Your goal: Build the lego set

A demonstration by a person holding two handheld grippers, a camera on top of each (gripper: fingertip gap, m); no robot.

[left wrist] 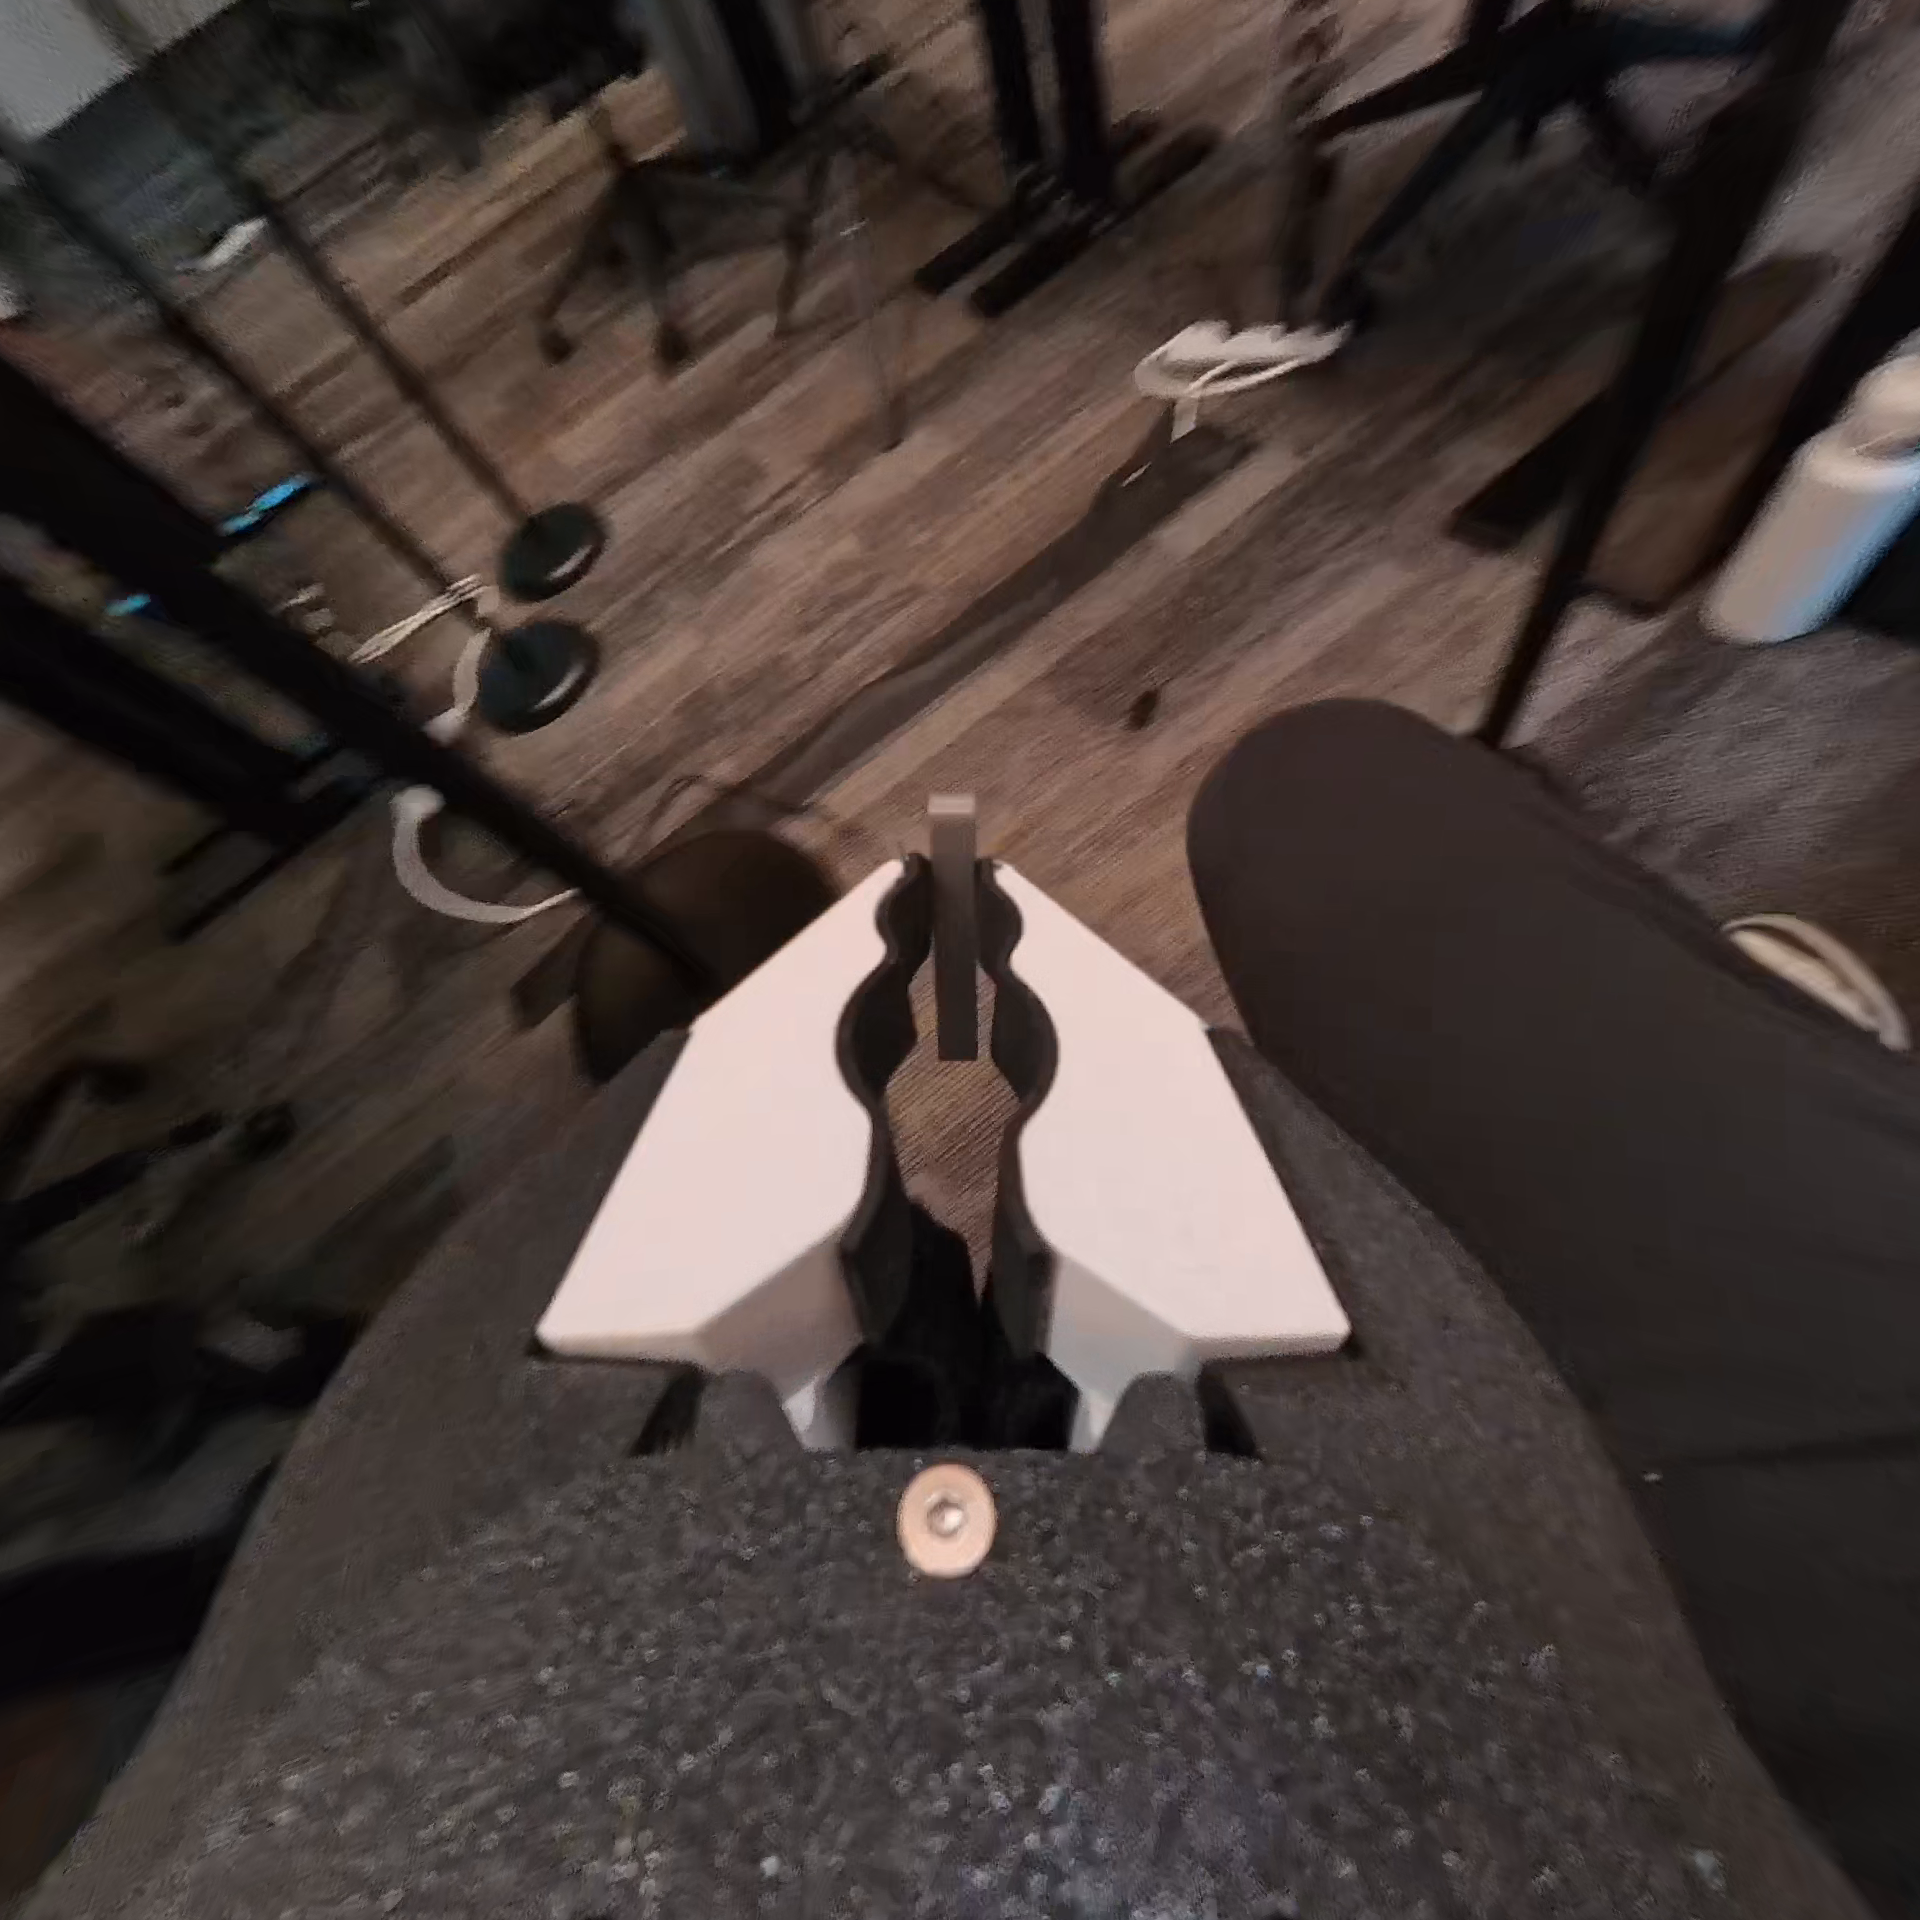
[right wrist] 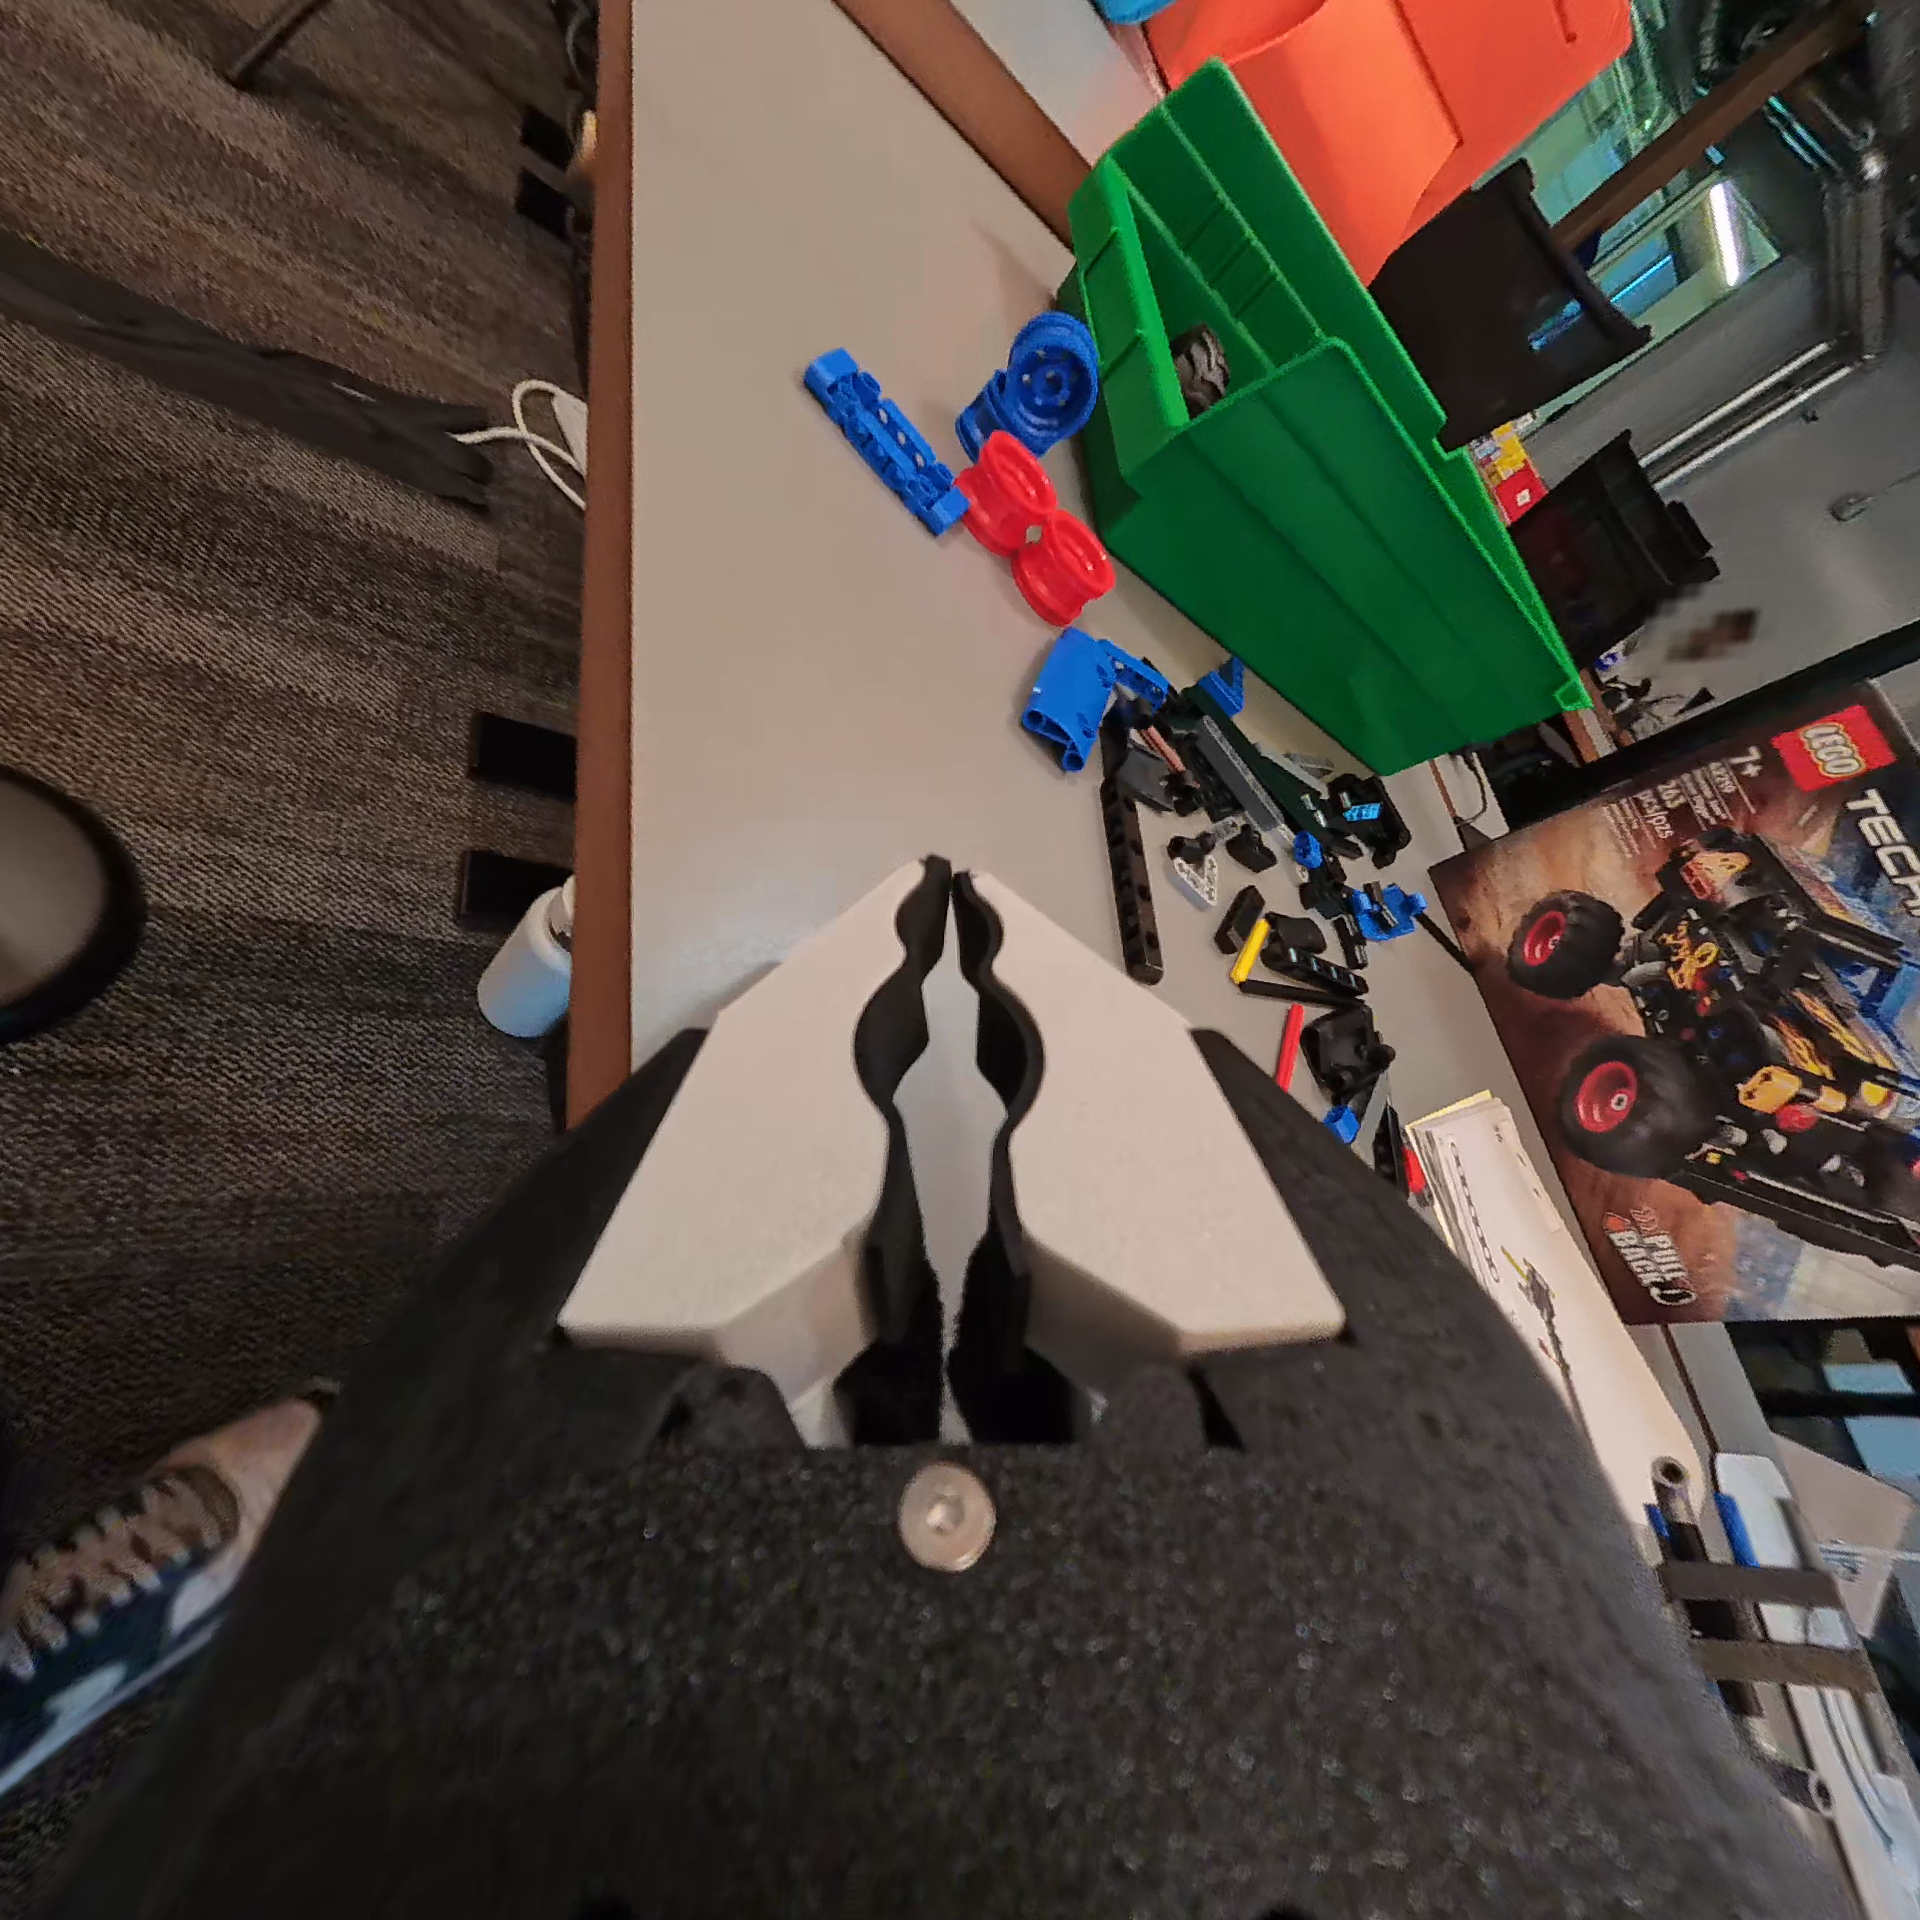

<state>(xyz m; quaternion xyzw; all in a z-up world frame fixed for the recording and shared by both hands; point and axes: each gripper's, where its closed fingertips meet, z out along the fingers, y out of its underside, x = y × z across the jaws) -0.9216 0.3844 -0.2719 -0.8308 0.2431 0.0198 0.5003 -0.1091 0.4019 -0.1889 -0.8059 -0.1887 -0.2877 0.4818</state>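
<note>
The left gripper is clamped on one slim grey lego beam, which stands lengthwise between the dark pads and pokes out just past the tips; below it lie wood-look floor and grey carpet (this view is blurred), with one black-clad leg just to the right. The right gripper hangs over the near edge of the grey tabletop, its fingers together at the tips with nothing between them. The rest of the lego set lies on the tabletop, toward its far side. One long blue beam lies nearest the middle, its end touching two red wheel hubs joined side by side; one blue wheel hub sits just beyond them against one green bin. One blue curved panel rests beside a dark partly built assembly, and one long black beam runs from it toward the near edge. Loose small pieces, mostly black, are scattered beside that, among them one yellow pin and one red axle. One lego box and one instruction booklet lie at the tabletop's right end.
</note>
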